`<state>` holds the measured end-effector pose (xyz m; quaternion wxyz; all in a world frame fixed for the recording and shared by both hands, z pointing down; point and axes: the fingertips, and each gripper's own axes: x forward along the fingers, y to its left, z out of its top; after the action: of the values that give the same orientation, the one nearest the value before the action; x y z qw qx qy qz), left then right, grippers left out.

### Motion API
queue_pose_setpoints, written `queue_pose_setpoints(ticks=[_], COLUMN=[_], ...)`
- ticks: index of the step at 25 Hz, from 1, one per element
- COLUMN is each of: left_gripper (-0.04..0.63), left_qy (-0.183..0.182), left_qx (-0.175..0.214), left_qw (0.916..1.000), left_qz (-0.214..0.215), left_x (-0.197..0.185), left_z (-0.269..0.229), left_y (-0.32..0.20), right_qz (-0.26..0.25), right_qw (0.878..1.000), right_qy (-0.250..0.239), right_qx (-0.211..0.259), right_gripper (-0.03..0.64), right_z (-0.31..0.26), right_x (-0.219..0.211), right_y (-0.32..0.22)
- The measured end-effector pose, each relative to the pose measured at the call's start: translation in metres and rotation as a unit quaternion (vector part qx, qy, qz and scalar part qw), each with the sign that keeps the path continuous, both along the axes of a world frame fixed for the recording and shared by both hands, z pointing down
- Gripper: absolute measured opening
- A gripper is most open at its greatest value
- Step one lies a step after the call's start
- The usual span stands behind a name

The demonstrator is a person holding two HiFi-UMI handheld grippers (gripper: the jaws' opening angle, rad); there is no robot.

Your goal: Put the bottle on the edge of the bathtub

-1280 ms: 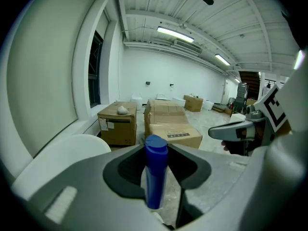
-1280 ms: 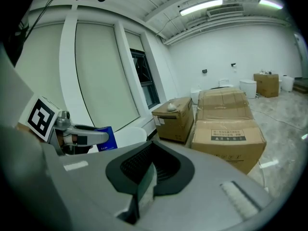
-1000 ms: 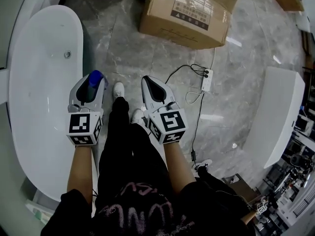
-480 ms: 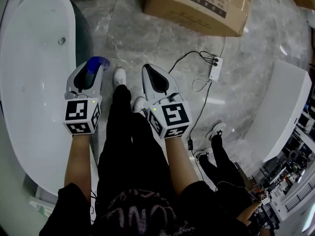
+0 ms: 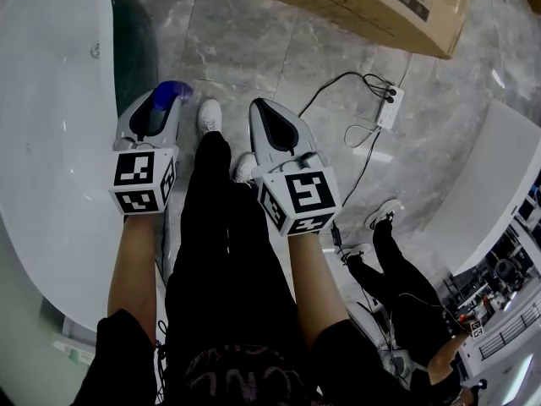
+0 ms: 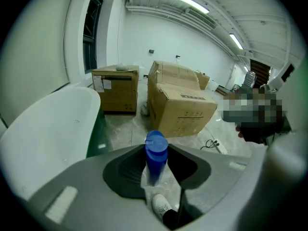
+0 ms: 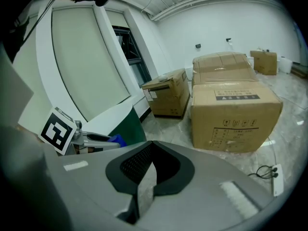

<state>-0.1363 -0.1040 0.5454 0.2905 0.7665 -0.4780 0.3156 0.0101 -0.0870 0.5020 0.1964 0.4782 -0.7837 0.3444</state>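
A blue bottle [image 6: 155,155] stands upright between the jaws of my left gripper [image 5: 159,117], which is shut on it; its blue cap [image 5: 172,94] pokes out past the gripper's tip. The white bathtub [image 5: 51,142] lies along the left of the head view, and its rim [image 6: 53,124] curves up the left of the left gripper view. The left gripper hangs beside the tub's right rim, over the floor. My right gripper [image 5: 275,134] is shut with nothing in it, over the person's legs. The right gripper view shows the left gripper [image 7: 91,139] and a bit of blue at its tip.
A large cardboard box [image 5: 372,2] lies on the grey marble floor ahead, with more boxes [image 6: 115,88] behind. A power strip with a black cable [image 5: 385,108] lies on the floor to the right. Another white tub [image 5: 499,193] stands at right. A second person's legs [image 5: 397,269] are near it.
The head view has swung: the tub has slid toward the left edge and the box toward the top. Both grippers hold much the same pose, the bottle still gripped.
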Motion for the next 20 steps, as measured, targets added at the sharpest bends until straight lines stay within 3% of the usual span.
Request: queue_pose_setpoints(ticks=[20], left_gripper=[0.143], left_qy=[-0.014], left_qx=[-0.066], left_qw=[0.9977], left_qz=[0.0], left_x=[0.006], left_z=[0.176], left_y=[-0.005], right_qz=[-0.005], right_qw=[0.997], right_qy=[0.005], right_qx=[-0.08], right_gripper=[0.014], right_z=[0.17], right_x=[0.007], right_y=[0.008])
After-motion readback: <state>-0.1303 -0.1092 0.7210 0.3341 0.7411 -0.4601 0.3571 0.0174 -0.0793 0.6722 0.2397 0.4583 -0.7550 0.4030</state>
